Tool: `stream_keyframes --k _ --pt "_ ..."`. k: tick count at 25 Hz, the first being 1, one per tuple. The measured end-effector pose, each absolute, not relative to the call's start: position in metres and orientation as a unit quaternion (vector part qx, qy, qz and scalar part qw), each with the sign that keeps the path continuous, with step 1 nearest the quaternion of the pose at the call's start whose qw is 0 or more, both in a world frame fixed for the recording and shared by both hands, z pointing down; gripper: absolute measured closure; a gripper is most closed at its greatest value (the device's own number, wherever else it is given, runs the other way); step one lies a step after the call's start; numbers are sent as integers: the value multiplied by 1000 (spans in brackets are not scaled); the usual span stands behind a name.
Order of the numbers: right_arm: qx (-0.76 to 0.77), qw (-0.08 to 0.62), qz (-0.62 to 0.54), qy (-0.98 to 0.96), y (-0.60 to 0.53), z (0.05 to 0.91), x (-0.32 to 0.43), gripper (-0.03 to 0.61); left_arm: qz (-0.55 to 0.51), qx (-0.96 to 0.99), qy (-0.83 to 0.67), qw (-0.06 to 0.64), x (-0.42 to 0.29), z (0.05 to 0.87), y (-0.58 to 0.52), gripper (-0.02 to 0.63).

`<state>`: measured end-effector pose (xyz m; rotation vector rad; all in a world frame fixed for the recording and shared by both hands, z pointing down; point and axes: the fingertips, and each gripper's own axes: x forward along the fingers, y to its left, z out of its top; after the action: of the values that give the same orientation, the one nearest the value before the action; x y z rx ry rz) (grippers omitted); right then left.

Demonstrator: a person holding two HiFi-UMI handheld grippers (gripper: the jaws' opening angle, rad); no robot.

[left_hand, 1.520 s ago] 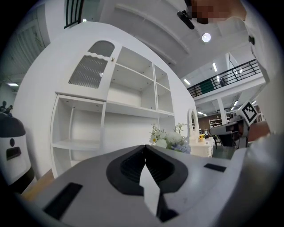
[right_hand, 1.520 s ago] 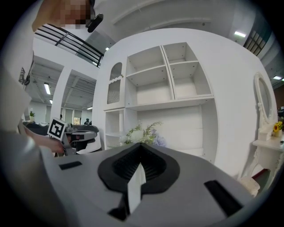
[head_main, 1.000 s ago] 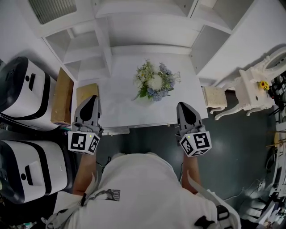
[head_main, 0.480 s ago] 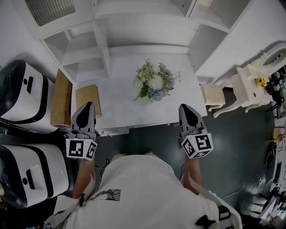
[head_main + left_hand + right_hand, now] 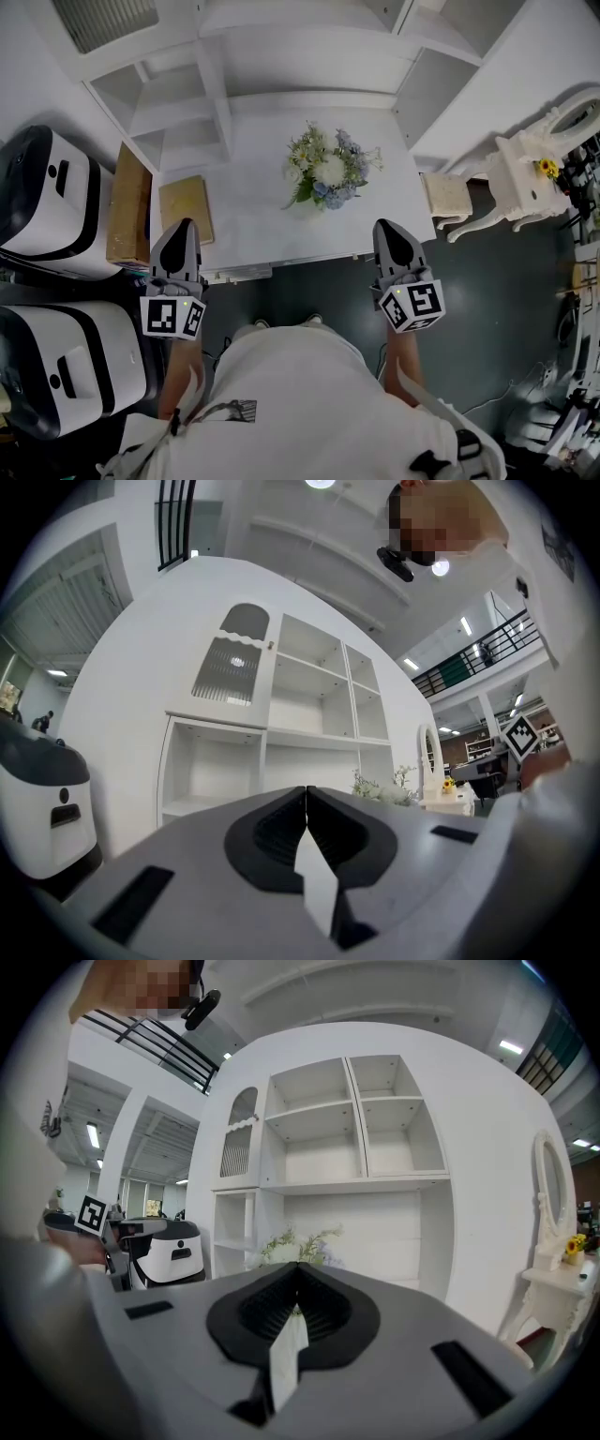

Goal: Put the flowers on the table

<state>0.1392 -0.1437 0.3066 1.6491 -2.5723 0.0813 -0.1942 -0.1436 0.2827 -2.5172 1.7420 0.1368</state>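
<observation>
Well, the bunch of white, blue and green flowers (image 5: 330, 173) lies on the white flat worktop (image 5: 253, 230), near the middle and a bit to the right, so the job looks done to me. The grey left tool (image 5: 184, 225) and the grey right tool (image 5: 386, 225) hang by the front edge of the worktop, one at each side, well apart from the flowers. Both tools have their jaws pressed together with nothing in them. The flowers are ahead of the tools and between them, closer to the right one. The bunch lies on a slant, stems to the front and left, blooms to the back and right. For another pick, the right tool has the shorter way.
</observation>
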Motion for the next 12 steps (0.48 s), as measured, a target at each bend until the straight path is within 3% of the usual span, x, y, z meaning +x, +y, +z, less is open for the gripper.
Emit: stream_keyframes --k 12 --pt "542 39 32 -839 -143 311 140 569 45 -825 562 33 -185 286 -143 598"
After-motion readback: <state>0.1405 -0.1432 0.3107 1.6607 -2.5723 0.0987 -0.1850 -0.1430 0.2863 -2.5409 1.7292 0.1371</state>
